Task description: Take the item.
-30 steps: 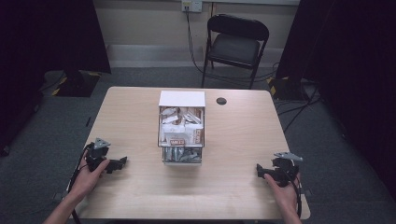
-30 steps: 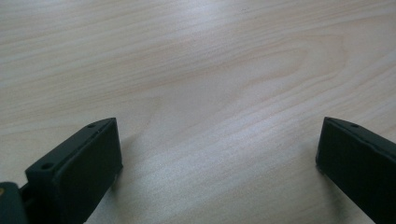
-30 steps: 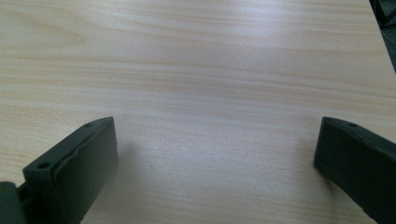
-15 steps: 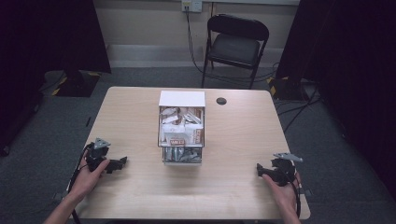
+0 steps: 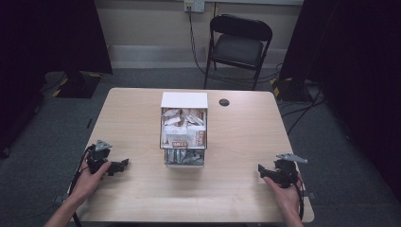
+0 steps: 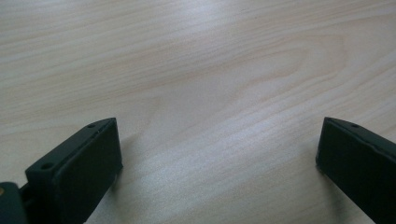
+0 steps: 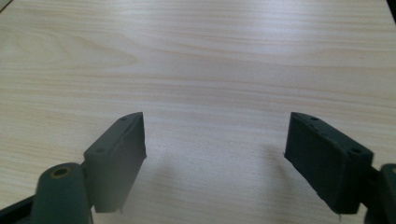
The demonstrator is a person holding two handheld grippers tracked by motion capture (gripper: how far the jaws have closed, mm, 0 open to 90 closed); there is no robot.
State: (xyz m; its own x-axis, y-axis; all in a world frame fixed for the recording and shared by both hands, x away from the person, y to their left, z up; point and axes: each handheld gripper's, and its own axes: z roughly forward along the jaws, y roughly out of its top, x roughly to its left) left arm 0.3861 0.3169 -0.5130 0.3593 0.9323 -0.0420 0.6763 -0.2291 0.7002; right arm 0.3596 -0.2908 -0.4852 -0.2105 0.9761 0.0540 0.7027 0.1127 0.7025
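Grippers resting wide open on the pale wooden table [image 5: 142,198].
Left gripper [image 5: 122,165] and right gripper [image 5: 261,169] flank the clear packet-filled box [image 5: 184,137], well apart.

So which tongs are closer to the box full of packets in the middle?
Left. The left tongs rest a short way left of the box of packets; the right tongs sit farther off, right of it.

One table [image 5: 142,118], one clear box [image 5: 184,137] of packets, one folding chair [image 5: 239,45], two hand-held grippers.
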